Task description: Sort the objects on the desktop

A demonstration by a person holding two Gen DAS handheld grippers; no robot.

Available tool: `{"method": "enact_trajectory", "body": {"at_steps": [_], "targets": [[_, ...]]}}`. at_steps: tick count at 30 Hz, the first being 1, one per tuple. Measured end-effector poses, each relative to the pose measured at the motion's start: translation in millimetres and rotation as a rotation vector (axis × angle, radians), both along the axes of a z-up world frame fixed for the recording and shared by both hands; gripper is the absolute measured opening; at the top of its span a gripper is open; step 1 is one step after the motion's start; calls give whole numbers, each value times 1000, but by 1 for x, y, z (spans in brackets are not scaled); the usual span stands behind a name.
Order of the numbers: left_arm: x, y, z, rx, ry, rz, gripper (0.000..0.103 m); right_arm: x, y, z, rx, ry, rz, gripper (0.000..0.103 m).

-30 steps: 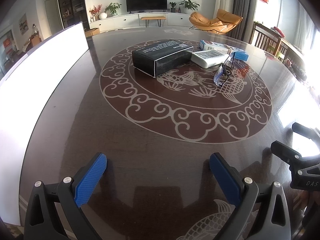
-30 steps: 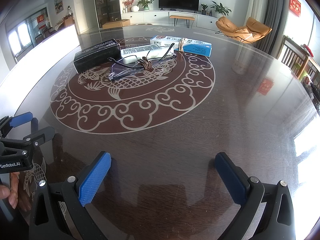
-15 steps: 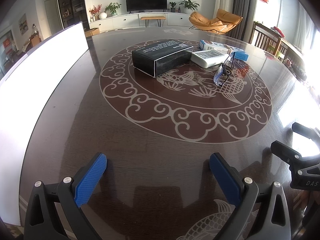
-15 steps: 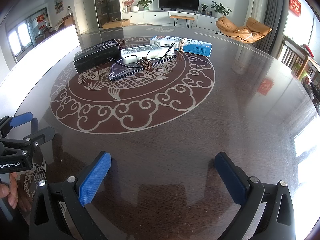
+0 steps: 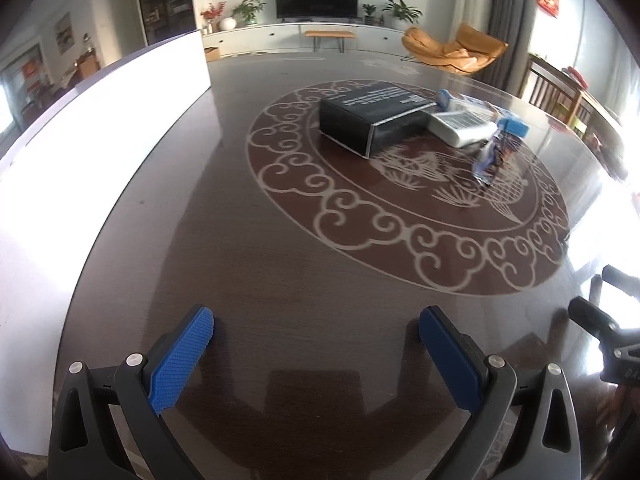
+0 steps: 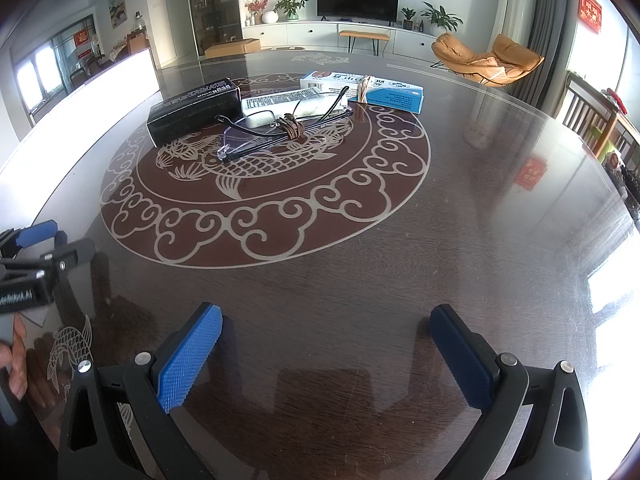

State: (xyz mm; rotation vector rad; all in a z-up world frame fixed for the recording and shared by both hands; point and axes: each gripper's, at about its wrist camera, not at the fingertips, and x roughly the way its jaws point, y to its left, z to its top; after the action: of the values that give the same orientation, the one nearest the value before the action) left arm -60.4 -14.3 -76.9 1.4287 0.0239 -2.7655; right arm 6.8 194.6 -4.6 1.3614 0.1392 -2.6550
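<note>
Nothing looks sorted yet — the black box [image 6: 194, 110], white pack [image 6: 288, 104], blue-and-white carton [image 6: 362, 86] and glasses [image 6: 280, 130] sit clustered at the middle of the table [image 6: 460, 240], toward its far edge. The left gripper [image 5: 316, 344] and right gripper [image 6: 326, 344] hover near the table's near edge — jaws spread wide, empty.

Daylight's pouring in from the right and blowing out on the glossy table [image 6: 460, 240], plus the white panel [image 5: 100, 152] is totally overexposed. Left wrist view's a bit motion-blurred, and both show heavy fisheye bending with dark corners
</note>
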Motion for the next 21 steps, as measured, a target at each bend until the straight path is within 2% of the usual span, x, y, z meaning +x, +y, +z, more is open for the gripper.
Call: {"method": "enact_trajectory", "body": {"at_steps": [11,14,16,19,21], "targets": [[1,-1,0,-1,3,2,103,-1,0,0,-1,0,-4,103],[1,-1,1,-2,3,5,103,-24,-7,2,-7,-28,-3,103],[1,-1,1,-1,4,6,103,-50,-9,10,-92,-34,-34,103],[1,-1,1,-1,5,6,103,-91,-9,28,-228,16,-117,103],[0,-1,1,-1,5,6,103,-125,-16,29,-271,-13,-168,103]]}}
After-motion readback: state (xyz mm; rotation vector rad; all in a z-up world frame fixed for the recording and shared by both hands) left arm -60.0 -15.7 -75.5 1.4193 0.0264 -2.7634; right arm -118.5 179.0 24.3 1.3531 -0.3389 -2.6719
